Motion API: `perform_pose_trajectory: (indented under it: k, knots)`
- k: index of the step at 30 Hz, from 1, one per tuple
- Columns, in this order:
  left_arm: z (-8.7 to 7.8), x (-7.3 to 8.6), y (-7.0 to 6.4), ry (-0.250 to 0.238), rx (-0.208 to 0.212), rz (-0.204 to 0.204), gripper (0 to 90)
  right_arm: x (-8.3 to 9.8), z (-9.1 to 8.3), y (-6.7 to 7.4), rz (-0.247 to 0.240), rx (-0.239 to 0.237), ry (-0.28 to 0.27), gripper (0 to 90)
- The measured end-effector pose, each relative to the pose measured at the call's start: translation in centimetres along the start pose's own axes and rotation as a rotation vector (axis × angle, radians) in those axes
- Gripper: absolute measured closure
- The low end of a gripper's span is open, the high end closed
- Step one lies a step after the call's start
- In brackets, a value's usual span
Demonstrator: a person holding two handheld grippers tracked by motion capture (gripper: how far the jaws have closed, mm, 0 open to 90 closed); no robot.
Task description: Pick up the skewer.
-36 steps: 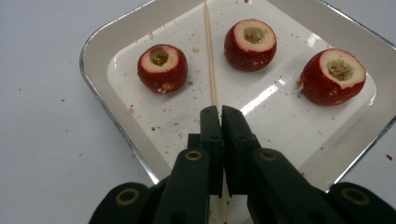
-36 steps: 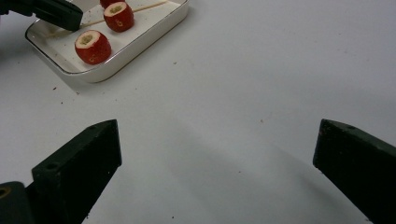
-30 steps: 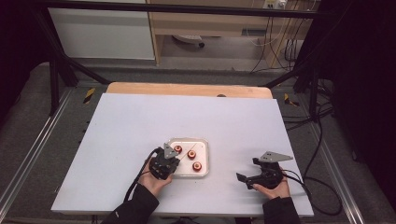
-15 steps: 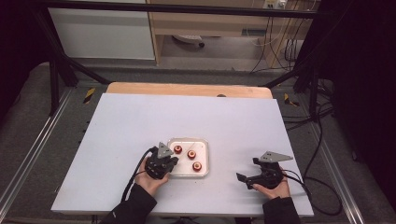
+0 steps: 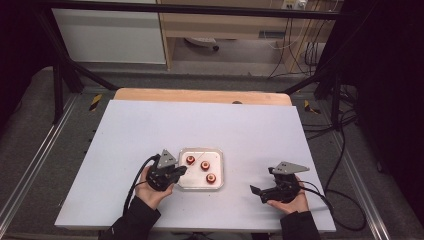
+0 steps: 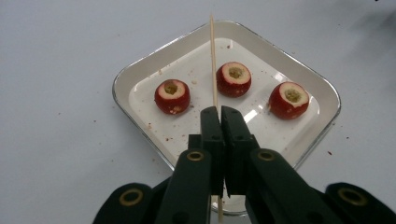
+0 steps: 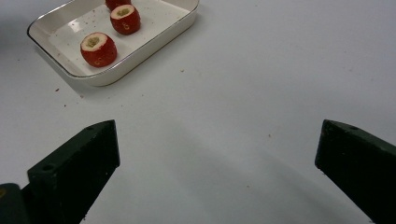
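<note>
The white table (image 5: 150, 130) gives a broad, flat work surface, and everything that matters sits toward the person's edge of it, taking the white tray (image 6: 140, 74) as the landmark. That tray lies a little left of the table's middle, close to the near edge, probably so both hands can reach it without stretching; its raised rim keeps the fruit and the reddish crumbs from rolling onto the table. Well apart from the tray on its right, the right gripper (image 5: 272, 187) rests low over bare table with its jaws spread wide and nothing between them, apparently parked out of the way until a second hand is wanted. Just beside the tray's left edge, the left gripper (image 5: 180, 171) points in over the rim, its jaws pressed together on a thin wooden skewer (image 6: 213, 60), held near its lower part so that the long free end reaches out over the tray like a needle. Inside the tray stand three small red fruits, apart from each other, each with its cored, pale top facing up: the left fruit (image 6: 172, 96), the middle fruit (image 6: 233, 78) and the right fruit (image 6: 289, 99). In the left gripper view the skewer runs between the left and middle fruits, very close to the middle one; I cannot tell whether it touches. The work looks to be threading the fruits, and none is on the skewer yet.
</note>
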State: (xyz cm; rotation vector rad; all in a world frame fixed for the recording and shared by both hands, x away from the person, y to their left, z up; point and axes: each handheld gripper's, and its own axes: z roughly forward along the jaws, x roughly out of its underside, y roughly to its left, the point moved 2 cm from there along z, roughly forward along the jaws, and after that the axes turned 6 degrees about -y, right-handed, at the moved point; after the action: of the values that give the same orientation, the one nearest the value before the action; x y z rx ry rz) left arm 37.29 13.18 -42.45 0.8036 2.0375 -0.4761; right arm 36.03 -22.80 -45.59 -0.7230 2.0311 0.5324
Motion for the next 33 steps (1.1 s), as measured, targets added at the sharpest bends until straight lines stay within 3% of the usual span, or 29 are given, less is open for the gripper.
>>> perform_pose_trajectory:
  k: [5, 7, 11, 12, 15, 16, 17, 18, 22, 25, 29, 30, 33]
  knots:
    - [-0.6, -0.5, -0.2, 0.01, 0.027, 0.023, 88.4, -0.6, 0.2, 0.7, -0.041, -0.009, -0.002, 1.5]
    - [-0.8, -0.7, -0.4, 0.018, 0.039, 0.034, 88.4, -1.3, 0.3, 1.3, -0.087, -0.001, 0.008, 2.2]
    - [-0.8, -1.0, -0.8, 0.027, 0.058, 0.055, 88.4, -1.9, 0.6, 2.0, -0.131, 0.001, 0.015, 3.2]
    - [-0.7, -1.1, -1.0, 0.03, 0.068, 0.063, 88.4, -2.4, 0.8, 2.6, -0.177, 0.005, 0.023, 4.0]
    - [-0.6, -1.4, -1.6, 0.038, 0.083, 0.08, 88.4, -2.8, 1.1, 3.0, -0.217, 0.013, 0.032, 4.8]
    - [-0.5, -1.6, -1.8, 0.042, 0.091, 0.09, 88.4, -3.2, 1.4, 3.5, -0.257, 0.01, 0.041, 6.1]
    - [-0.4, -1.6, -2.0, 0.044, 0.096, 0.093, 88.4, -3.2, 1.4, 3.5, -0.257, 0.01, 0.041, 6.1]
    - [-0.3, -1.8, -2.3, 0.048, 0.103, 0.102, 88.4, -3.5, 1.7, 4.0, -0.293, 0.01, 0.049, 7.0]
    - [0.1, -2.1, -2.9, 0.058, 0.121, 0.123, 88.4, -3.9, 2.0, 4.5, -0.345, 0.01, 0.063, 8.7]
    - [0.4, -2.4, -3.5, 0.068, 0.137, 0.139, 88.4, -4.4, 2.6, 5.2, -0.42, 0.011, 0.08, 10.9]
    - [0.8, -2.9, -4.1, 0.08, 0.153, 0.171, 88.4, -4.7, 2.9, 5.6, -0.46, 0.003, 0.086, 13.0]
    - [1.0, -3.1, -4.4, 0.086, 0.16, 0.184, 88.4, -4.9, 3.1, 6.0, -0.505, 0.005, 0.093, 14.5]
    - [1.2, -3.4, -4.8, 0.095, 0.175, 0.198, 88.4, -5.1, 3.3, 6.4, -0.545, -0.001, 0.098, 16.4]
